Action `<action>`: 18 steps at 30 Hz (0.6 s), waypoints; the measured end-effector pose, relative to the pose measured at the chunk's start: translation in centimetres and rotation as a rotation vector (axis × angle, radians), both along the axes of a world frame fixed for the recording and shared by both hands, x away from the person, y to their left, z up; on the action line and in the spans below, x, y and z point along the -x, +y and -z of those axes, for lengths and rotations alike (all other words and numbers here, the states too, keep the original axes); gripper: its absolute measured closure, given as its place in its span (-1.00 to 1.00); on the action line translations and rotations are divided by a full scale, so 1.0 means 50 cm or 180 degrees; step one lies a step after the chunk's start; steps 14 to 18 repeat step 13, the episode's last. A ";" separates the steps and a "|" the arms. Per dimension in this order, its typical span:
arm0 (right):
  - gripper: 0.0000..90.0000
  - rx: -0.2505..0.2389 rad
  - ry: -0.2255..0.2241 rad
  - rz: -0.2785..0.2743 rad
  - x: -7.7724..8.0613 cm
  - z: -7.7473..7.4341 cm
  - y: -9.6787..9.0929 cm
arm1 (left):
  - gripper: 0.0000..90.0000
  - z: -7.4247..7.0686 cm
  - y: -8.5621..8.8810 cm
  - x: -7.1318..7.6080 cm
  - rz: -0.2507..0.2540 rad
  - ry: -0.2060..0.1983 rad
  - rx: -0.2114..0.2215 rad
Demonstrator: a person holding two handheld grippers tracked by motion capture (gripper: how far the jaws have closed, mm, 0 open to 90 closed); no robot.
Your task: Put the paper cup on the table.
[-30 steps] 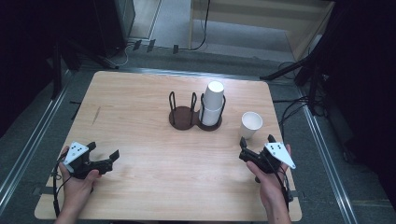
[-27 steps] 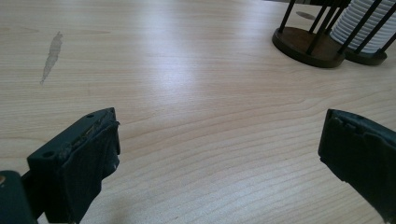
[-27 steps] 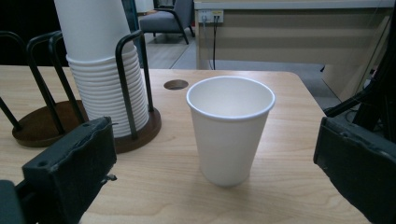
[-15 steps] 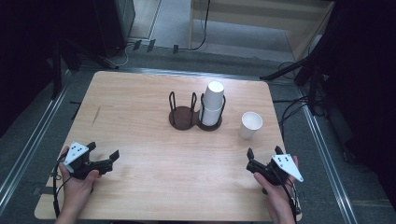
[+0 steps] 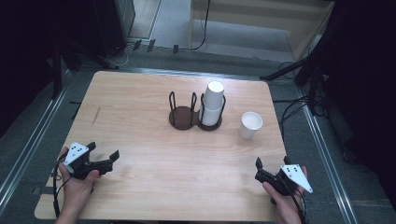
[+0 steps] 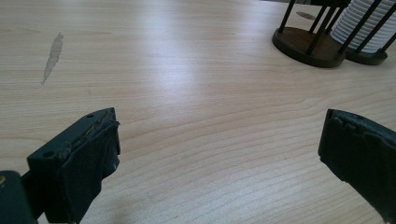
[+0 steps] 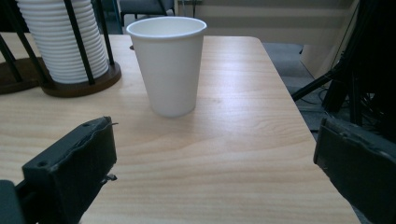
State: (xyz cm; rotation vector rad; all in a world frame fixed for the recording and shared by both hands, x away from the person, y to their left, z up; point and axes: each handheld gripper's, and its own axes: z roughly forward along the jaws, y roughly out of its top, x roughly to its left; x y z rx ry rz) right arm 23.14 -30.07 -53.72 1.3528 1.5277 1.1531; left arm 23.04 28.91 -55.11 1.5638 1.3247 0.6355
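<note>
A lone white paper cup (image 5: 251, 125) stands upright on the right part of the wooden table (image 5: 140, 107). In the right gripper view the cup (image 7: 170, 65) is a short way ahead of the jaws. A dark two-ring cup holder (image 5: 183, 115) sits mid-table, and a stack of white cups (image 5: 212, 105) fills its right ring. My right gripper (image 5: 259, 169) is near the front right corner, open and holding nothing, well short of the cup. My left gripper (image 5: 103, 150) rests at the front left, open and holding nothing. The left gripper view shows the holder (image 6: 308, 44) far off.
The table's right edge (image 7: 289, 93) runs close beside the lone cup, with dark stands and cables beyond it. A pale scuff (image 6: 52, 53) marks the wood at the left. Bare wood (image 5: 187, 163) lies between the two grippers.
My right gripper has drawn back toward the front right corner, away from the lone cup. The left gripper and the cups have stayed put.
</note>
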 end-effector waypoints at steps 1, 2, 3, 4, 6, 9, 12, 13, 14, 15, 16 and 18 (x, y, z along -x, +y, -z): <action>-1.00 0.0029 -0.0004 -0.0004 0.003 0.002 -0.002 | -1.00 0.000 0.000 0.000 0.0000 -0.0004 0.0011; -1.00 0.0058 0.0003 -0.0010 0.007 0.005 -0.003 | -1.00 0.000 0.000 0.000 0.0002 -0.0004 0.0014; -1.00 0.0062 0.0009 -0.0016 0.011 0.008 -0.004 | -1.00 0.000 0.000 0.000 0.0005 -0.0003 0.0010; -1.00 0.0068 0.0015 -0.0015 0.015 0.010 -0.005 | -1.00 0.000 0.000 0.000 0.0004 -0.0002 0.0005; -1.00 0.0080 0.0014 -0.0021 0.020 0.014 -0.008 | -1.00 0.000 -0.001 0.000 0.0006 0.0001 -0.0003; -1.00 0.0034 -0.0017 0.0002 0.029 0.017 -0.012 | -1.00 0.000 -0.001 0.001 0.0003 -0.0002 -0.0002; -1.00 0.0023 -0.0026 0.0006 0.033 0.017 -0.013 | -1.00 0.000 -0.001 0.001 0.0004 -0.0004 -0.0012; -1.00 0.0010 -0.0020 0.0006 0.035 0.017 -0.012 | -1.00 0.000 -0.001 0.001 0.0005 -0.0003 -0.0011; -1.00 0.0010 -0.0020 0.0006 0.035 0.017 -0.012 | -1.00 0.000 -0.001 0.001 0.0005 -0.0003 -0.0011; -1.00 0.0010 -0.0020 0.0006 0.035 0.017 -0.012 | -1.00 0.000 -0.001 0.001 0.0005 -0.0003 -0.0011; -1.00 0.0010 -0.0020 0.0006 0.035 0.017 -0.012 | -1.00 0.000 -0.001 0.001 0.0005 -0.0003 -0.0011; -1.00 0.0010 -0.0020 0.0006 0.035 0.017 -0.012 | -1.00 0.000 -0.001 0.001 0.0005 -0.0003 -0.0011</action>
